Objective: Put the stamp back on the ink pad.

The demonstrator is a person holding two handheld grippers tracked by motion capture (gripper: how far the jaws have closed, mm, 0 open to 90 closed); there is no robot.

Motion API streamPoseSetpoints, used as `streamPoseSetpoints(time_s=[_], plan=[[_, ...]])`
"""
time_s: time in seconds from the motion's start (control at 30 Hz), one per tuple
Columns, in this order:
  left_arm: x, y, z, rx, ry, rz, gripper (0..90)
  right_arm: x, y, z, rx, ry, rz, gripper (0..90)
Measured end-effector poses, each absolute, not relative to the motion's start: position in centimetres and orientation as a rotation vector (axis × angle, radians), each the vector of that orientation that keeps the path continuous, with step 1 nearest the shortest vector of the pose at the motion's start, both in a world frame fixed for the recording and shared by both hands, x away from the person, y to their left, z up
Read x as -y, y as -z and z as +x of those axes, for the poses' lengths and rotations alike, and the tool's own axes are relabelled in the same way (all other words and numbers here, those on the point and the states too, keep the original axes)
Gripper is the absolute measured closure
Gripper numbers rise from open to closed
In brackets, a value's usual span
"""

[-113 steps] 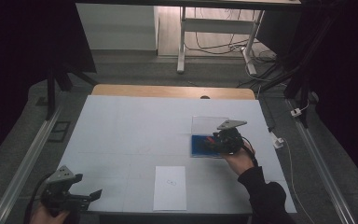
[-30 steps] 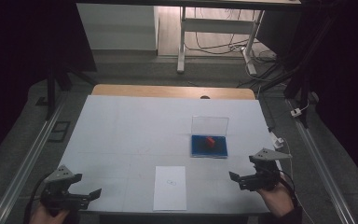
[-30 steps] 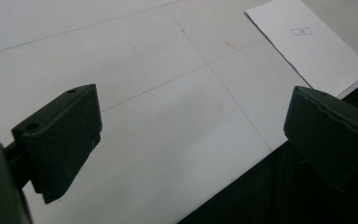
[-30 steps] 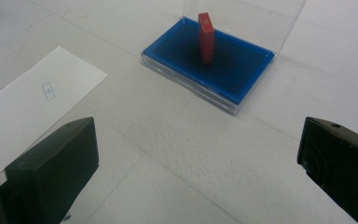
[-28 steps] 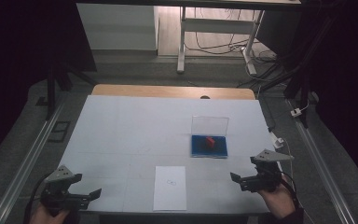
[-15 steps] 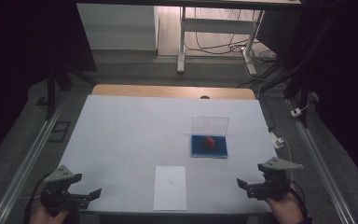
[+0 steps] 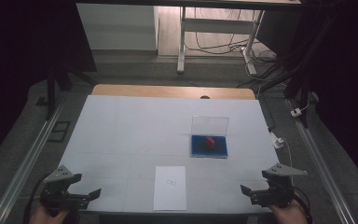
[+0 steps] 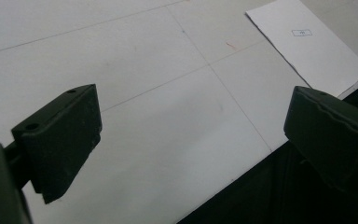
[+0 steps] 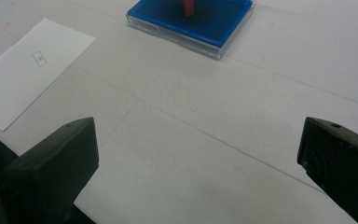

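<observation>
A clear case with a blue base lies open right of the table's centre, its lid standing upright, and a small red block sits on the blue base. A white sheet of paper lies at the front edge. My left gripper rests open at the front left corner, nothing between its jaws. My right gripper is open at the front right, well in front of the case, holding nothing. The paper also appears at the left of the right gripper view.
The white table top ends in a wooden strip at the far side. Metal rails run along both sides. A white plug and cable lie just off the right edge.
My right gripper left the case, where it was 3.8 s ago, and drew back toward the front right corner. The left gripper stayed still.
</observation>
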State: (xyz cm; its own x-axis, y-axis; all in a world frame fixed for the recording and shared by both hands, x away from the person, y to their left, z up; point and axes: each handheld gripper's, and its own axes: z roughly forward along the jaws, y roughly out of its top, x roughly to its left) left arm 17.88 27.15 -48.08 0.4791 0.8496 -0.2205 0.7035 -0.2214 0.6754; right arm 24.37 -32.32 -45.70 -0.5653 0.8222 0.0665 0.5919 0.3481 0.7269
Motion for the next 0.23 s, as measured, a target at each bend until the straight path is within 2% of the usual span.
streamPoseSetpoints(time_s=[0.23], plan=[[-27.11, 48.05, 17.94, -1.284, -0.252, 1.985, 4.6, 32.26, 45.78, 24.26, -2.314, -1.024, 1.26, 0.0]])
